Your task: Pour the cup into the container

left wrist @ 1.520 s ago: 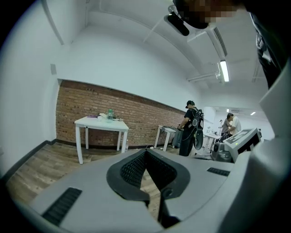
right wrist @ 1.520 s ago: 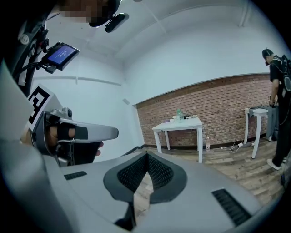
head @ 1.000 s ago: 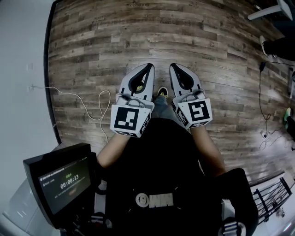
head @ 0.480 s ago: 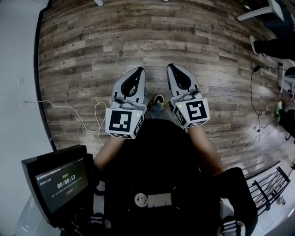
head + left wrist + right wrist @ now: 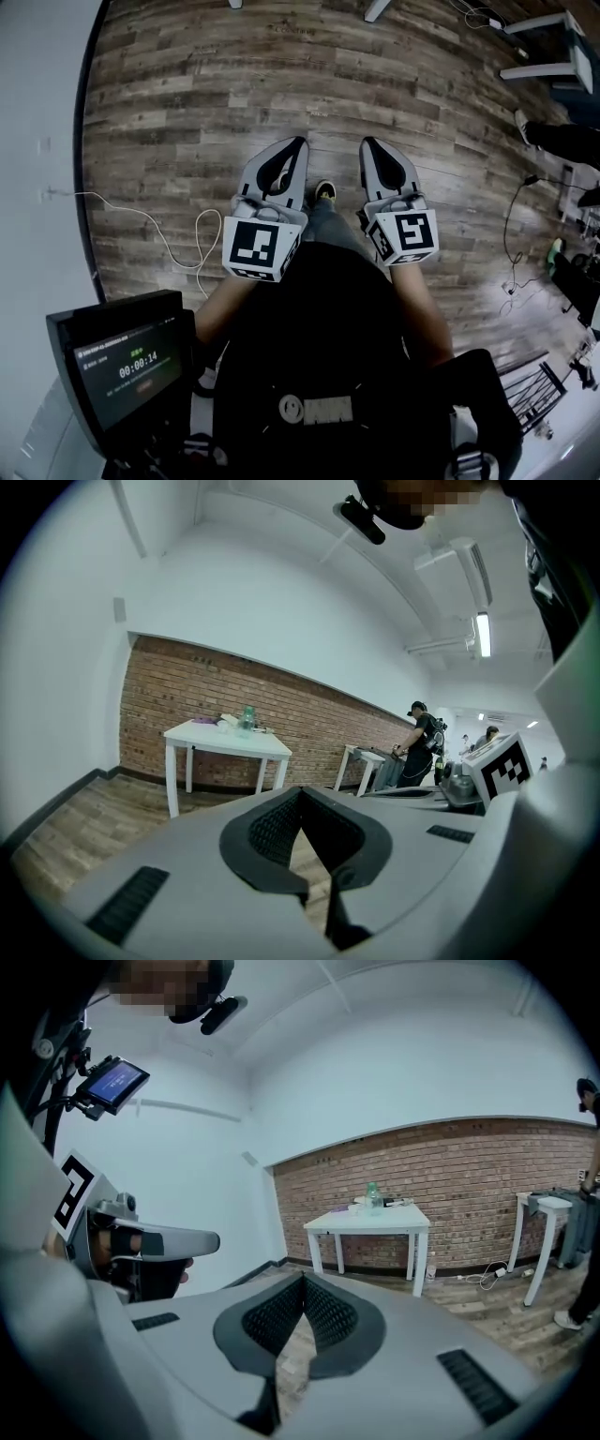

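My left gripper (image 5: 300, 791) is clenched, its pads meeting at the tips with nothing between them. My right gripper (image 5: 303, 1279) is clenched and empty too, just beside the left and level with it, both pointing out over the floor (image 5: 187, 112). Well ahead of both, a table (image 5: 375, 1220) stands against a brick wall (image 5: 469, 1176). On it sits a green vessel (image 5: 372, 1194), too small to tell whether it is cup or container.

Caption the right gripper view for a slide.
Shut, empty right gripper pointing toward a white table against a brick wall.
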`<action>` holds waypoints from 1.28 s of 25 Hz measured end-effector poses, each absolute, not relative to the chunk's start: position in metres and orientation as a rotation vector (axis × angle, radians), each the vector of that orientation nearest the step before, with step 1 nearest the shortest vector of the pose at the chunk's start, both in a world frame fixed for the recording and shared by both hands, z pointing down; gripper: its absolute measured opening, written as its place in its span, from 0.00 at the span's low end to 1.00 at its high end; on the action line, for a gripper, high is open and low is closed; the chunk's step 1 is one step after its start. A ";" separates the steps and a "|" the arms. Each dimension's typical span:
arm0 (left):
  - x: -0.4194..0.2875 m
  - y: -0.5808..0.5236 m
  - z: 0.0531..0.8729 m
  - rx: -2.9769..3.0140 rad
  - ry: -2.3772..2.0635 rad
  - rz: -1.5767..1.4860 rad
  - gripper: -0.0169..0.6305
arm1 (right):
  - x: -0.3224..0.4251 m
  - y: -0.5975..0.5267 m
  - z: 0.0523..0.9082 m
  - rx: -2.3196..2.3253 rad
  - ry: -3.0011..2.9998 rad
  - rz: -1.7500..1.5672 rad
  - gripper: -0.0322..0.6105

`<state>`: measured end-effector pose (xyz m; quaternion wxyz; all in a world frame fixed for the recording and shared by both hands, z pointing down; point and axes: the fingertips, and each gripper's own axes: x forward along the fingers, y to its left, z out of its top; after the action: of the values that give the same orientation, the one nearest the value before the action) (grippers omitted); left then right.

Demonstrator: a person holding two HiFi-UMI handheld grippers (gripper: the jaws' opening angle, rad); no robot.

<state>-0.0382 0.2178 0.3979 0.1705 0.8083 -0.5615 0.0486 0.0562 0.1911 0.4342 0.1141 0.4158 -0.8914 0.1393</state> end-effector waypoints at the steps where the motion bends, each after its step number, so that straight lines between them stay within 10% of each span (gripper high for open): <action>1: -0.036 0.216 0.396 2.304 -1.593 0.141 0.02 | 0.060 0.190 0.433 1.229 -2.614 0.408 0.06; 32: -0.004 0.002 0.384 2.302 -1.650 0.236 0.02 | 0.080 -0.012 0.433 1.193 -2.698 0.471 0.06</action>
<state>-0.0038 0.0021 0.3836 0.1495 0.8009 -0.5740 0.0820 0.0797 -0.0115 0.4328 0.0767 0.3982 -0.9004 0.1573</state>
